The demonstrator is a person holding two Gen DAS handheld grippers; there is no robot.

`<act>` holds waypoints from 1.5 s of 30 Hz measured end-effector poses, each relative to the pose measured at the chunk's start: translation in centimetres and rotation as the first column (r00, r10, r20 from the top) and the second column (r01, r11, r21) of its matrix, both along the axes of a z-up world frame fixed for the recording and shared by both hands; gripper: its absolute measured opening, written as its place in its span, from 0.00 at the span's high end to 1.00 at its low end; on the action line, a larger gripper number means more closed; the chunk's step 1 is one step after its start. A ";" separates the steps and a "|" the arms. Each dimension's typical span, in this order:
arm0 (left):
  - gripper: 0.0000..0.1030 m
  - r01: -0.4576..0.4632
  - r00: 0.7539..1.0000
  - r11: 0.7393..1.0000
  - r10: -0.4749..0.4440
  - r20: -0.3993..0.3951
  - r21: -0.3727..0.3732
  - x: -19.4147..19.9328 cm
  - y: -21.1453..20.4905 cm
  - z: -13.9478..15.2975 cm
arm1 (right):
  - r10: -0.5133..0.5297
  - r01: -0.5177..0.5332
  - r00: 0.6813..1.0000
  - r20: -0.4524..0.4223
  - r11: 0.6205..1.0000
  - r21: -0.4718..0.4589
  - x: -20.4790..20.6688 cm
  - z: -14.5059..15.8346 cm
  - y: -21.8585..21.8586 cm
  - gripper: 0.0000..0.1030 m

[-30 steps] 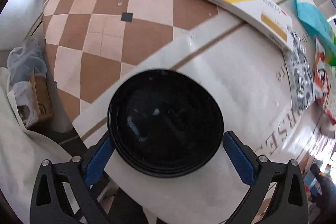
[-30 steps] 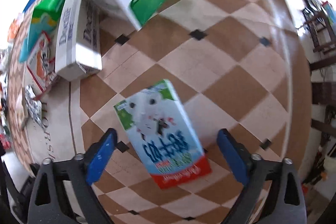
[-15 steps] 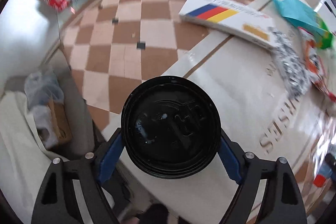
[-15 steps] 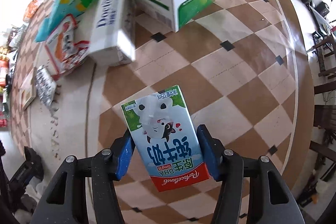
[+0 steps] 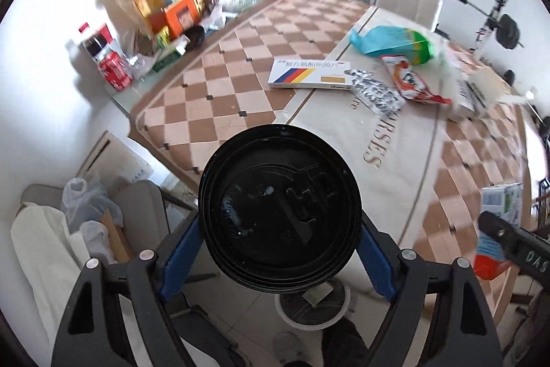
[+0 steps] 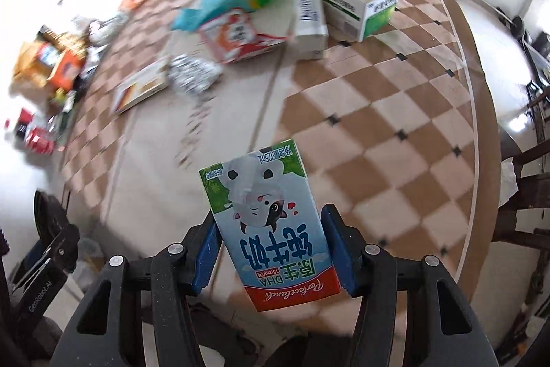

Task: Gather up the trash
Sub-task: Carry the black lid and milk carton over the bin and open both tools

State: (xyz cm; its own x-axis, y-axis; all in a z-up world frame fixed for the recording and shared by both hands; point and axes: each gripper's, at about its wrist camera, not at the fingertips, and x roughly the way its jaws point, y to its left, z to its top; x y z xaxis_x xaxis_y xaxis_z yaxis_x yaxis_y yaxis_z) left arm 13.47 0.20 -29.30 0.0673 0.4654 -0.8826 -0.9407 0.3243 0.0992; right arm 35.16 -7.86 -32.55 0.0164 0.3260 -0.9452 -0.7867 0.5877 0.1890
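My left gripper (image 5: 278, 250) is shut on a black round plastic lid (image 5: 280, 208) and holds it above the table's near edge. My right gripper (image 6: 270, 246) is shut on a small milk carton (image 6: 268, 222) with a cow picture, lifted off the checkered tablecloth (image 6: 378, 112). The carton and right gripper also show at the right edge of the left wrist view (image 5: 498, 222). A white bin (image 5: 311, 306) lined in black stands on the floor below the lid.
On the table lie a flat medicine box (image 5: 309, 74), a foil blister pack (image 5: 376, 92), a red snack wrapper (image 5: 412, 81), a teal-green bag (image 5: 395, 43), and open cartons (image 6: 357, 6). Groceries and cola bottles (image 5: 110, 61) crowd the far left.
Both grippers closed on their items and lifted them up and back from the table. The view now takes in the whole table, the room and the bin.
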 end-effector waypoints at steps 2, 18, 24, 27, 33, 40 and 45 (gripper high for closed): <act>0.19 0.023 1.000 1.000 -0.024 0.006 0.009 -1.2 -1.7 0.6 | 0.008 -0.008 1.000 0.009 1.000 0.018 -2.9 1.3 -2.2 0.43; 0.19 0.054 0.995 0.968 -0.074 -0.073 -0.245 -7.0 -9.5 -12.5 | 0.133 -0.146 0.988 -0.075 0.971 -0.190 -15.7 -9.3 -14.5 0.44; 0.19 0.039 0.990 0.927 -0.085 -0.108 -0.373 -6.4 -9.5 -23.0 | 0.123 -0.152 0.985 -0.120 0.951 -0.268 -16.3 -19.1 -16.6 0.44; 0.19 0.038 0.992 0.887 -0.090 -0.093 -0.461 -5.8 -9.1 -28.6 | 0.109 -0.148 0.983 -0.146 0.946 -0.290 -15.8 -24.6 -16.9 0.44; 0.17 0.041 0.998 0.773 -0.060 -0.008 -0.633 -5.3 -8.0 -38.4 | 0.054 -0.119 0.980 -0.191 0.932 -0.343 -13.2 -35.8 -17.0 0.45; 0.14 0.039 0.999 0.715 -0.010 0.045 -0.698 -3.9 -6.7 -44.3 | 0.015 -0.122 0.963 -0.267 0.913 -0.389 -11.0 -44.8 -16.1 0.45; 0.06 0.043 0.999 0.723 -0.040 0.020 -0.690 -3.2 -6.6 -44.9 | 0.068 -0.178 0.959 -0.276 0.902 -0.394 -11.9 -47.7 -14.3 0.45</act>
